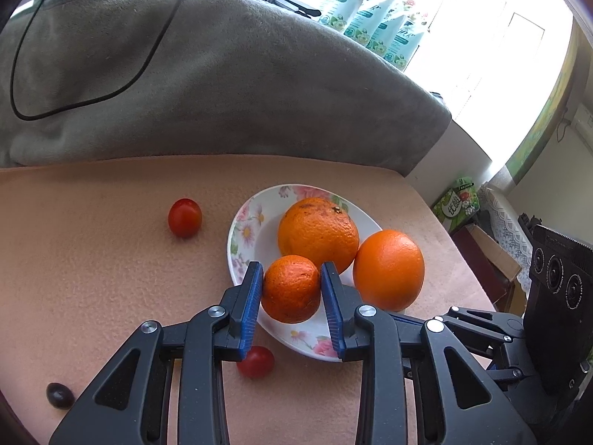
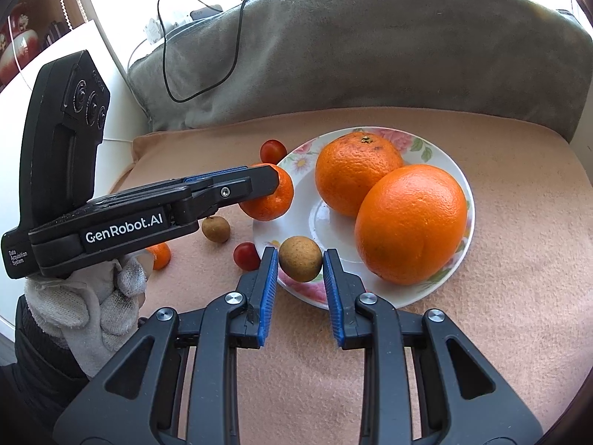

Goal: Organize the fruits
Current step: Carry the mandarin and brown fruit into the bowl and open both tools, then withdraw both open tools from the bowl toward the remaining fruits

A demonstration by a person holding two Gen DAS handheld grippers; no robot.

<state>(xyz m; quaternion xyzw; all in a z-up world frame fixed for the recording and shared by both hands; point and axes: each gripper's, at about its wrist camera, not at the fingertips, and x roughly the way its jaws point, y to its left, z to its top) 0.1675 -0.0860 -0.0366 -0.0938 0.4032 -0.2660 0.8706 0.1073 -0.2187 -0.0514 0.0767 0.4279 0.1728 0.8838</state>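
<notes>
Orange and rough-skinned, the small round mandarin (image 1: 291, 289) sits between the blue pads of the left gripper (image 1: 291, 293), whose jaws are narrow and pressed on its two sides; they hold it over the near rim of the white flowered china plate (image 1: 244, 222), probably to set it down there with the other fruit. Beyond the left jaws, in the plate, lies the big dimpled orange with a stem scar (image 1: 318, 235), and to the right of them the smooth big orange (image 1: 388, 270) leans on the plate edge. The right gripper (image 2: 300, 259) has its jaws closed on a small brown round longan (image 2: 300, 258), also held above the plate rim, so I judge both fruits are being collected into one dish. Left of and beneath the left jaws, two red cherry tomatoes (image 1: 184, 217) and one dark small fruit (image 1: 58, 395) lie on the peach fleece blanket (image 1: 111, 278), not yet gathered.
</notes>
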